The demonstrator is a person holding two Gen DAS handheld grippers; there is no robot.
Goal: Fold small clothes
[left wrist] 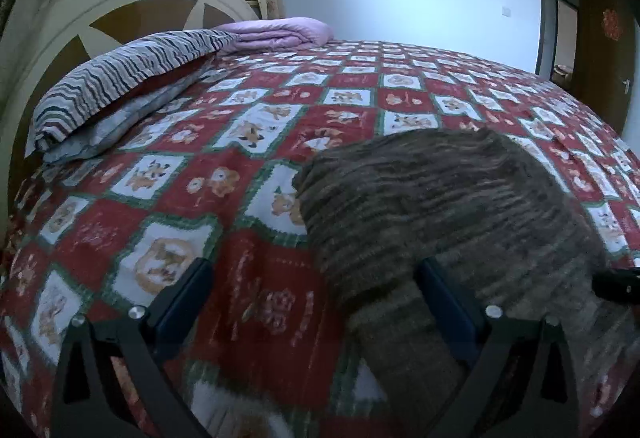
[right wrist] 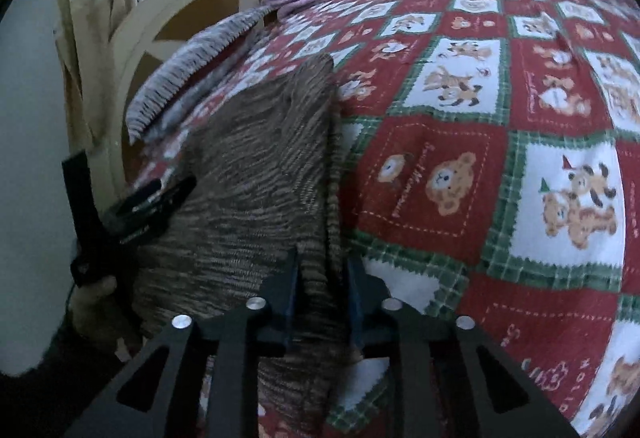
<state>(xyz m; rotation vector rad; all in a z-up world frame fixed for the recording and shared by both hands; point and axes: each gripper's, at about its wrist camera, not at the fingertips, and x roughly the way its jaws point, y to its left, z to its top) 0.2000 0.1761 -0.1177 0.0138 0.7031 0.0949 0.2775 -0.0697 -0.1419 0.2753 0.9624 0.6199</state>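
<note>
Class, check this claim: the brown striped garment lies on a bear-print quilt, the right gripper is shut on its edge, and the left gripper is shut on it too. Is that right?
Not quite. The left gripper is open: the left wrist view shows its fingers wide apart over the garment and quilt. The right gripper is indeed shut on the garment's edge.

Brown-striped garment [left wrist: 440, 206] on red-white checked bedspread [left wrist: 224, 142].
</note>
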